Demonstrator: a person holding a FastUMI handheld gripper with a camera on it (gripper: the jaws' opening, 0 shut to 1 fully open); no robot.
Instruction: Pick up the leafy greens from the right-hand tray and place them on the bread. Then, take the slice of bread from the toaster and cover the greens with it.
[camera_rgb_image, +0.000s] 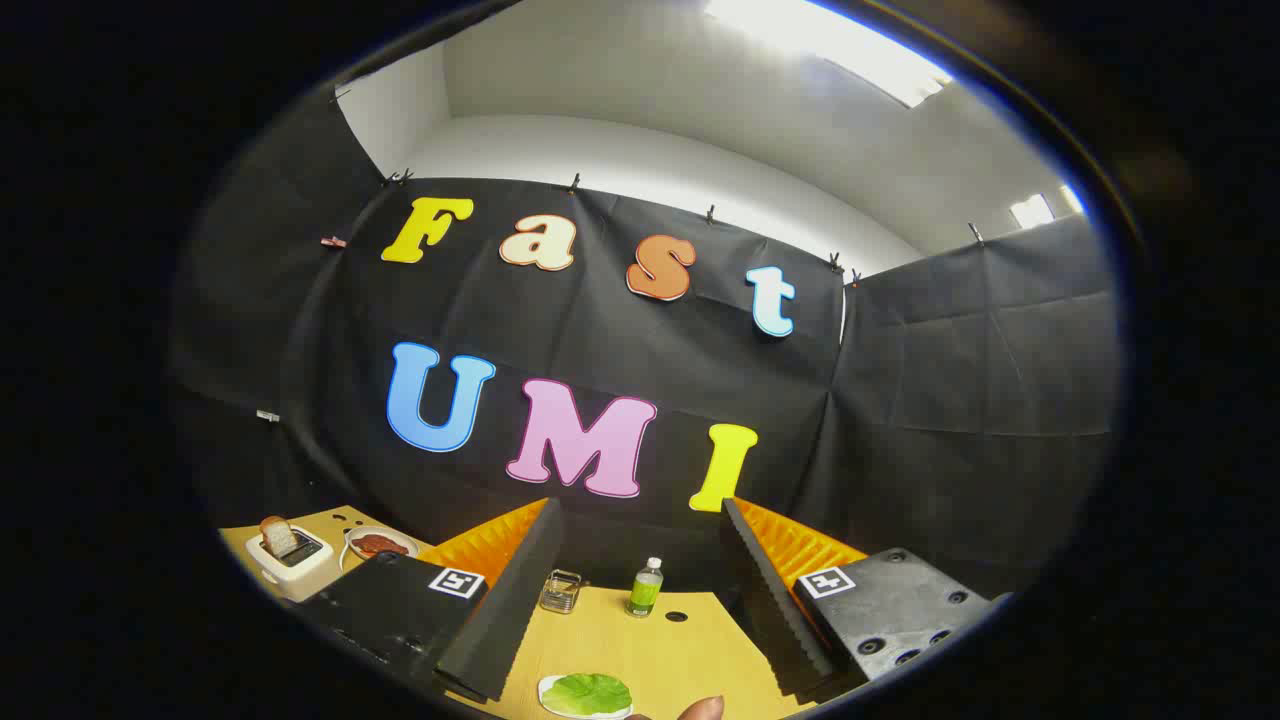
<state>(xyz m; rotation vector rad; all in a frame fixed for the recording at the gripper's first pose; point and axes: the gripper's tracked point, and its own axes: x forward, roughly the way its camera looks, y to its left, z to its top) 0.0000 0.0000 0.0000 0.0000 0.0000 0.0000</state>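
- Leafy greens (586, 693) on white tray (548, 700), cut off at 6 o'clock, between fingers.
- Flat, bright green, veined.
- Bread (277, 537) upright in toaster (290, 566), 10 o'clock.
- Claw (640, 610) wide, empty.

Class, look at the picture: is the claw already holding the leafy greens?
No: the claw is open and empty, while the leafy greens lie on their plate on the table between its fingers.

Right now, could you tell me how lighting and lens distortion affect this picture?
In the gripper view, a ceiling light blows out to white glare; the fisheye bends the wall's top edge; the open gripper, leafy greens and toaster stay evenly lit and fairly sharp.
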